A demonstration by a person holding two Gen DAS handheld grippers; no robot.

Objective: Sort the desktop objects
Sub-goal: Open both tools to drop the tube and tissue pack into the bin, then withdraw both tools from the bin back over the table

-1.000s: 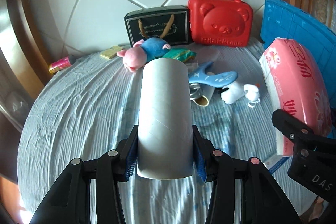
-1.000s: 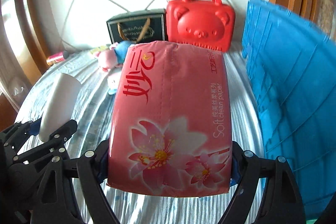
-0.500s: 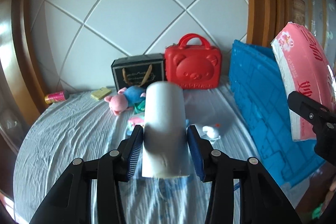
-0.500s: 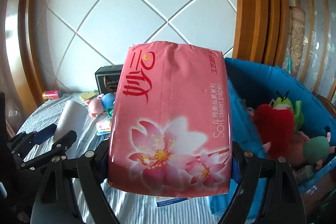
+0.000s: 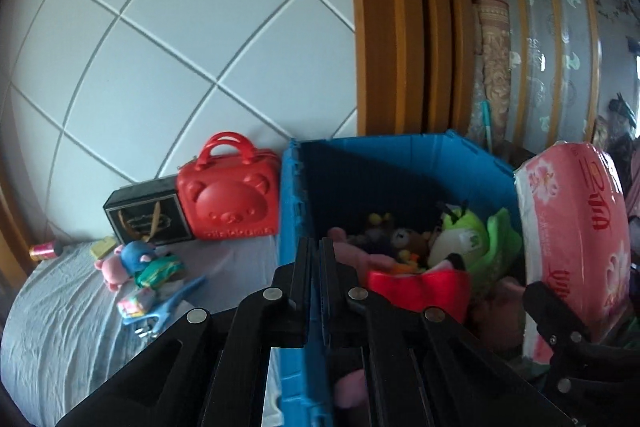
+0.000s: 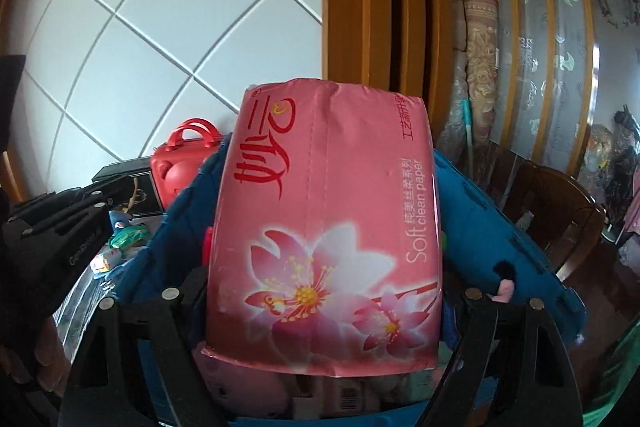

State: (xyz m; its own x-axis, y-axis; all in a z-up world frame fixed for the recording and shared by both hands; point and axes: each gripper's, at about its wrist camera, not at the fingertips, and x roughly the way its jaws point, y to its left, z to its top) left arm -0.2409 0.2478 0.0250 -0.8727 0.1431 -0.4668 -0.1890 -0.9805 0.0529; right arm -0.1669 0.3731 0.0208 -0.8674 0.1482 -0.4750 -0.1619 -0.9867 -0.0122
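The right claw [image 6: 324, 301] pinches a pink plastic tissue pack [image 6: 324, 239] printed "Soft clean paper", above the blue plastic crate [image 5: 292, 211] of plush toys [image 5: 460, 239]. The left claw [image 5: 315, 247], jaws just closed together, holds nothing over the crate's rim.

The left gripper [image 5: 315, 247] pointed slightly downward, its jaws just closed together with nothing between them. The right gripper [image 6: 324, 291] angled likewise, jaws spread wide and apparently clamped on a pink tissue pack [image 6: 326, 227].
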